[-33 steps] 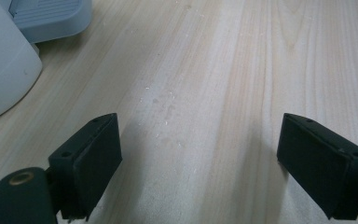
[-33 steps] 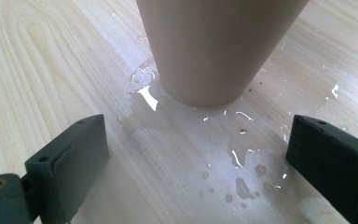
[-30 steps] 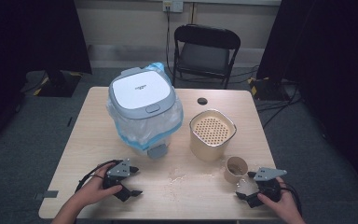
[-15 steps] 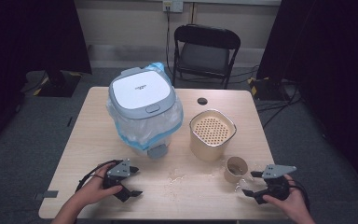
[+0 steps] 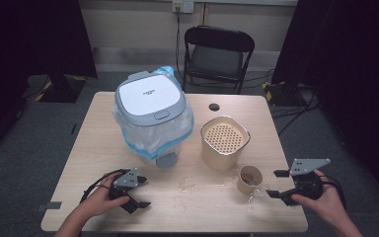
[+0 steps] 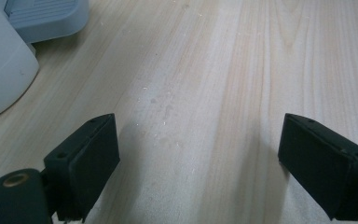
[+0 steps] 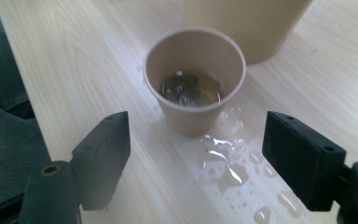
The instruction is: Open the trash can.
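Because the paper cup (image 7: 195,79) stood near the right front corner of the table (image 5: 103,133), just in front of the beige strainer pot (image 5: 224,140), with some cloudy liquid in it and a puddle (image 7: 226,161) already spread at its foot, I judged the main risk to be a tip or a crush: wet wood would let the cup slide, and a thin paper wall would buckle if the right tongs (image 7: 196,154) pinched it too hard or caught it off-centre. Those tongs had just been closing a little but gripped nothing; the cup sat ahead of the jaws, untouched. My right hand (image 5: 321,200) held them above the table edge, pointed leftward at the cup. The left tongs (image 5: 137,191) lay wide apart and empty, low over bare wood, my left hand (image 5: 103,197) resting near the bagged bin (image 5: 150,118).
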### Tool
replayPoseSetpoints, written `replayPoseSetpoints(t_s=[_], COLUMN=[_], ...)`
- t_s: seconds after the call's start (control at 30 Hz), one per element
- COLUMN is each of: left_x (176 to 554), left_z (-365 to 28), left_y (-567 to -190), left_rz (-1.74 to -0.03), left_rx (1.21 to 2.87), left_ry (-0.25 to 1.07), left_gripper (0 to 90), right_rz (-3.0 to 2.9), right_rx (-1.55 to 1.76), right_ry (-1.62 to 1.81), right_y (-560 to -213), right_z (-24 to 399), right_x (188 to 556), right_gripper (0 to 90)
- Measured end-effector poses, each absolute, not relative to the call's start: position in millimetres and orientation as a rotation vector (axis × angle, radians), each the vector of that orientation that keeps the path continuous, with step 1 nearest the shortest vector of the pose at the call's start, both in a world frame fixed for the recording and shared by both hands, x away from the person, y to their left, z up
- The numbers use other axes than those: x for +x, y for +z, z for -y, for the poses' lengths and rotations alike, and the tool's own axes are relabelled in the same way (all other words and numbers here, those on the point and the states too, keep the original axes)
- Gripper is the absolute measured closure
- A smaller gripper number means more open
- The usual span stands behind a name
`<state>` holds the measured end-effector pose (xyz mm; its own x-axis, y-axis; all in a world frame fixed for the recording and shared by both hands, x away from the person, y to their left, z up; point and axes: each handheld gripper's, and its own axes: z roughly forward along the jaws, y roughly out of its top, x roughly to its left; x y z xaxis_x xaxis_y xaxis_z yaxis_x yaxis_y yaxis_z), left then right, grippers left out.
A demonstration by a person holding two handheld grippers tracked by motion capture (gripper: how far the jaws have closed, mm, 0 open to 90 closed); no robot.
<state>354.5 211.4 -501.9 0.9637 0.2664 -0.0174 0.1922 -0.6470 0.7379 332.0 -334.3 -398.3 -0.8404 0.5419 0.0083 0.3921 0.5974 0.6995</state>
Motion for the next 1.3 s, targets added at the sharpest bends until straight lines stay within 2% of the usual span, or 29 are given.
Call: replayPoseSetpoints(t_s=[0.43,1.3], left_x=[354.4,354.3], left_z=[-211.2,-211.2], left_y=[-501.7,-501.7], left_rz=[-0.314,-0.314], left_rx=[2.297,2.298], left_ry=[0.11,0.109], left_gripper=[10.6,10.5], right_rz=[-2.654,-2.699], right_rx=[0.702,0.576], right_ry=[1.069,1.077], right_y=[-358.6,-324.7], right_z=[299.2,238.4], right_x=[359.0,399.9], right_gripper=[24.8,24.9])
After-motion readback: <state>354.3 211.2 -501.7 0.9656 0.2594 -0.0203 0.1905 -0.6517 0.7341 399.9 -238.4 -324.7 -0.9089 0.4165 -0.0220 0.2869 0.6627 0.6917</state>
